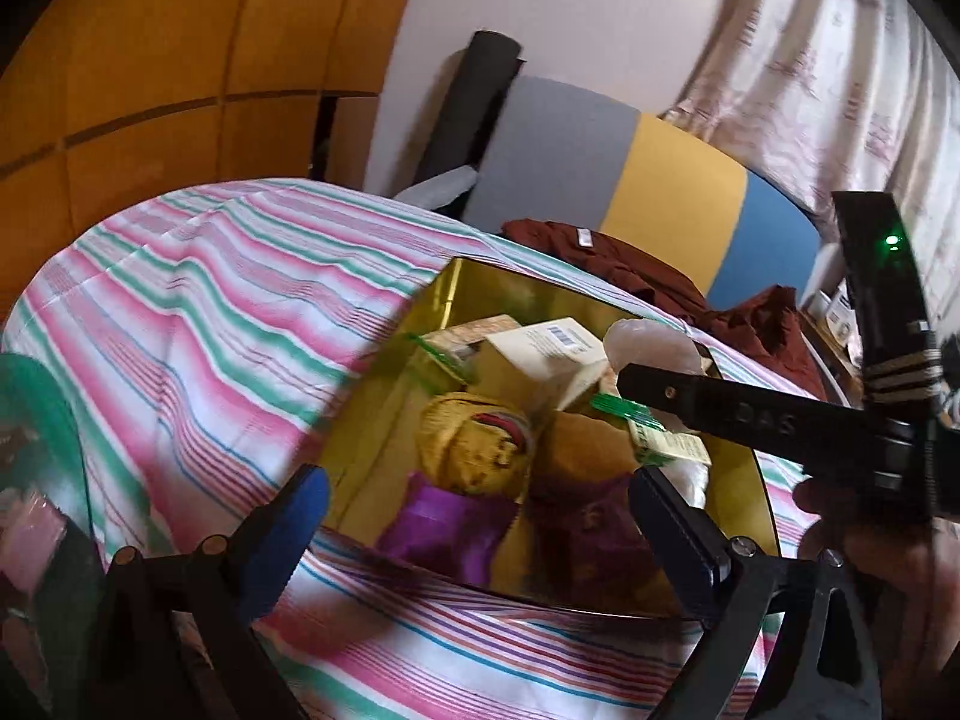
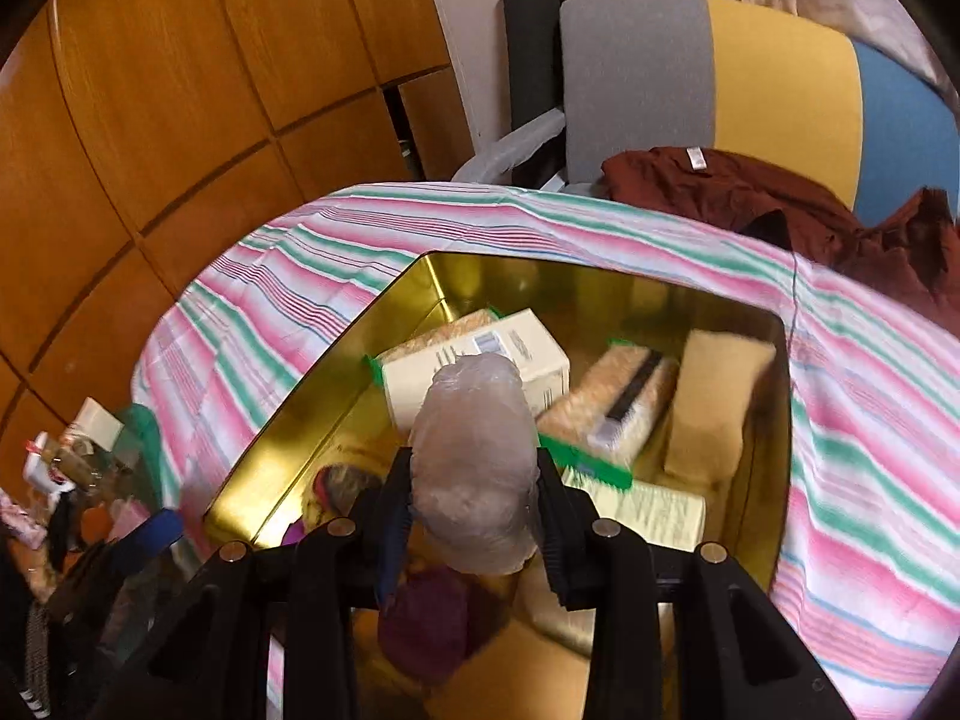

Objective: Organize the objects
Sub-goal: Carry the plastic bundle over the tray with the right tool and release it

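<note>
A gold tin box [image 1: 372, 396] [image 2: 312, 414] lies open on the striped sheet [image 1: 198, 324]. It holds a white carton [image 2: 480, 360], green-edged packets [image 2: 624, 402], a yellow pad [image 2: 714, 402], a knitted yellow item [image 1: 474, 444] and purple cloth [image 1: 444, 522]. My right gripper [image 2: 474, 498] is shut on a translucent plastic-wrapped bundle [image 2: 474, 456] and holds it above the tin. The left wrist view shows one finger [image 1: 720, 405] of the right gripper, with the bundle [image 1: 648, 342] at its tip. My left gripper [image 1: 480, 510] stands wide open over the tin's near edge, nothing between its fingers.
A maroon garment [image 2: 768, 198] lies on the sheet behind the tin. A grey, yellow and blue chair back [image 2: 720, 72] and a black roll [image 2: 531, 42] stand beyond it. Wooden cupboard doors [image 2: 180, 90] fill the left. Small cluttered items [image 2: 66, 468] sit at the lower left.
</note>
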